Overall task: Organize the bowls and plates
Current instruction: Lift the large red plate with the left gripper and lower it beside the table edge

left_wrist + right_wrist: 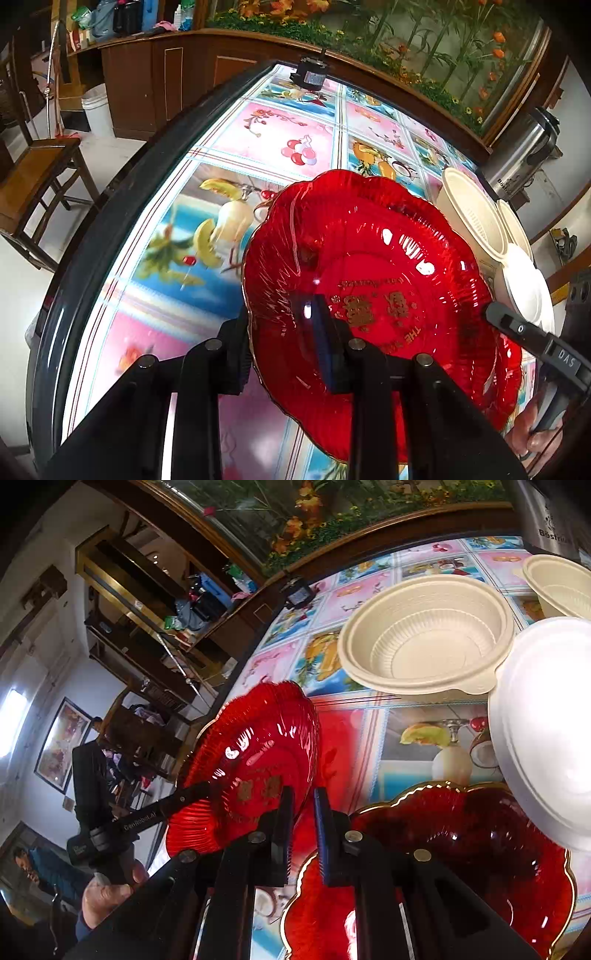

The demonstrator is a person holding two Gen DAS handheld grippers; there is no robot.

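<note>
- My left gripper (279, 332) is clenched on the near-left rim of the raised red plate (369, 258): one finger under the rim, the other pad pressed on its inner face.
- My right gripper (303, 801) is drawn together at that plate's opposite rim; I cannot tell whether the rim is actually pinched.
- The plate hangs tilted above the table (277, 140), spanning from one gripper to the other.
- I judge the move turns on the second red plate (461, 849). It lies flat just right of my right gripper, nearer that hand, so the raised plate has to travel rightward onto it.
- The cream bowl (424, 635) and white bowl (546, 720) sit beyond.
</note>
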